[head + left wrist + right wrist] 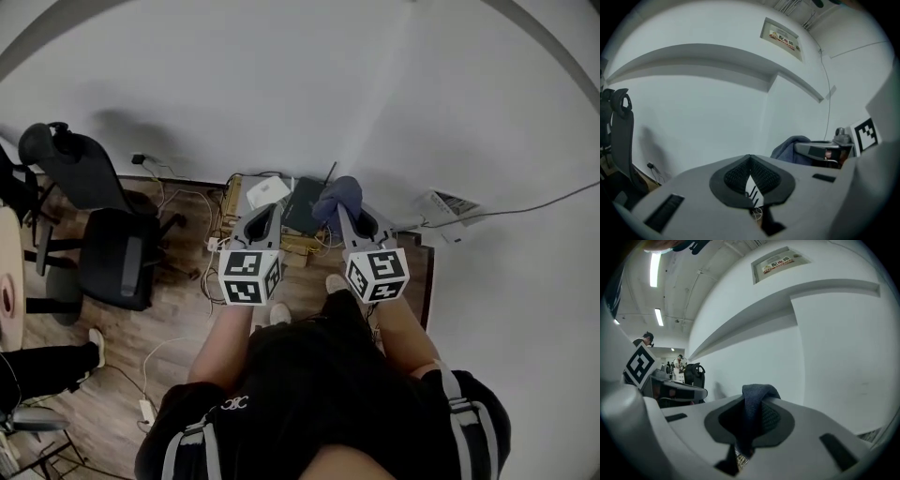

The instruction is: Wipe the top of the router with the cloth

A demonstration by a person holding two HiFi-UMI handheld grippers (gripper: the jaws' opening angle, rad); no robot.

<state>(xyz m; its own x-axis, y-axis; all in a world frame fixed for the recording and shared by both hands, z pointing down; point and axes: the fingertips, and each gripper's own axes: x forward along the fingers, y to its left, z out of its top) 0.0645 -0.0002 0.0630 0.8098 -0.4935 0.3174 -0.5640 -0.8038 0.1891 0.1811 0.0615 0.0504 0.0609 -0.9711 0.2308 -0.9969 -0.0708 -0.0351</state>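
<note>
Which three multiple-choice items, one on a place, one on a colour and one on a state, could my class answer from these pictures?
1. Where is the cloth?
A. Between the jaws of the right gripper
B. Draped over the chair
C. Lying on the floor

2. What colour is the cloth?
A. Red
B. Dark blue
C. Yellow

3. How do the jaws of the left gripper stand?
A. Wide apart
B. Closed on a cable
C. Closed on nothing

Answers:
1. A: the right gripper view shows the cloth clamped between that gripper's jaws, bulging out above them.
2. B: it looks dark blue in the head view and in both gripper views.
3. C: the left gripper view shows its jaws meeting at the tips with nothing held between them.
</note>
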